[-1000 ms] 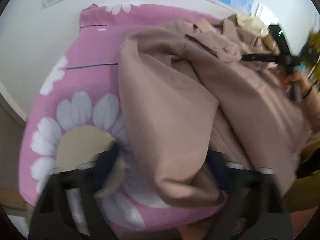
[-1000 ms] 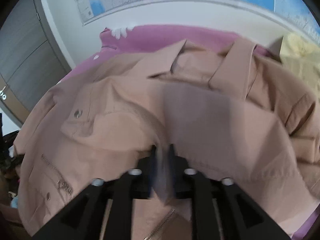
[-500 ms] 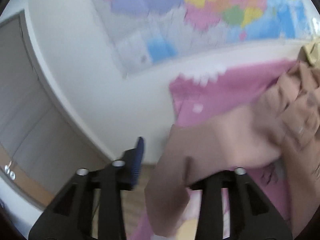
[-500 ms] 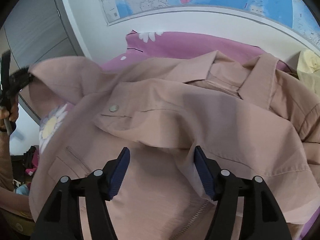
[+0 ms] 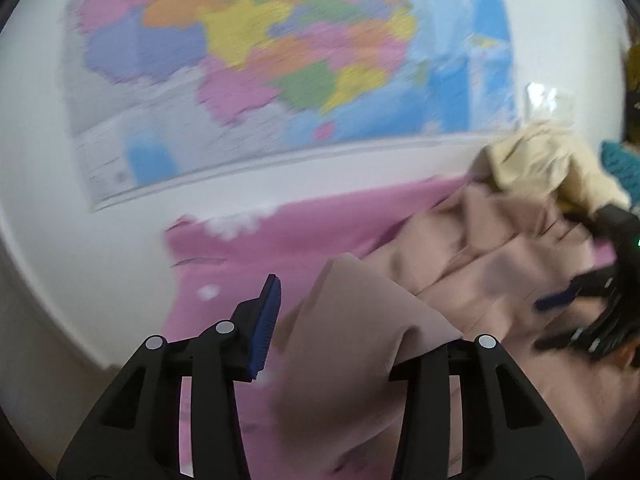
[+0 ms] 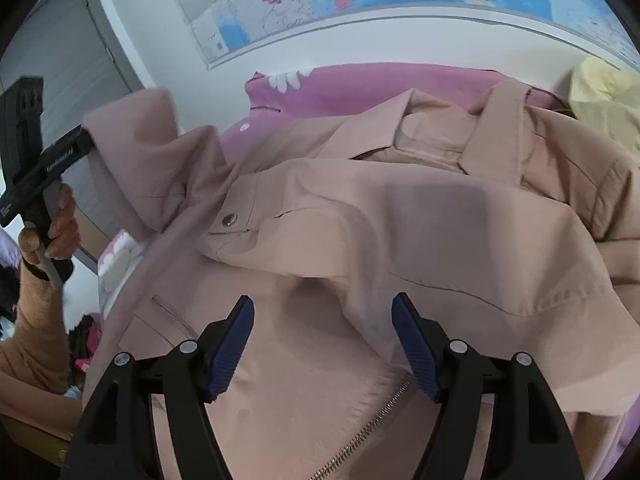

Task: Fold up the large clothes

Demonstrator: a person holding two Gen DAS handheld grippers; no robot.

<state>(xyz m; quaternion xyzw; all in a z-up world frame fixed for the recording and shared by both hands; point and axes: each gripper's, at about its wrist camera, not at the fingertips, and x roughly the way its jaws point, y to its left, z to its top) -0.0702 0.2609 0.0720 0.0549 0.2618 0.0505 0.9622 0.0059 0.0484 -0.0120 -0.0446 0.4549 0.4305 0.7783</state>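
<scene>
A dusty-pink jacket (image 6: 400, 216) with snap buttons and a zip lies spread on a pink flowered bedspread (image 6: 360, 84). My right gripper (image 6: 322, 344) is open just above the jacket's front, near the zip, holding nothing. My left gripper (image 5: 344, 328) has its jaws wide apart; a fold of the jacket's sleeve (image 5: 360, 320) lies between them and drapes over the right finger, lifted above the bed. In the right wrist view the left gripper (image 6: 86, 138) holds that sleeve up at the left. The jacket also shows in the left wrist view (image 5: 500, 264).
A cream-yellow garment (image 6: 604, 100) lies at the bed's far right, also in the left wrist view (image 5: 552, 164). A world map (image 5: 280, 60) hangs on the white wall behind the bed. A grey door (image 6: 60, 60) stands at the left.
My right gripper has let go of the jacket fabric and opened. My left gripper has lifted the sleeve up off the bed, and its view swung from the bedspread to the wall.
</scene>
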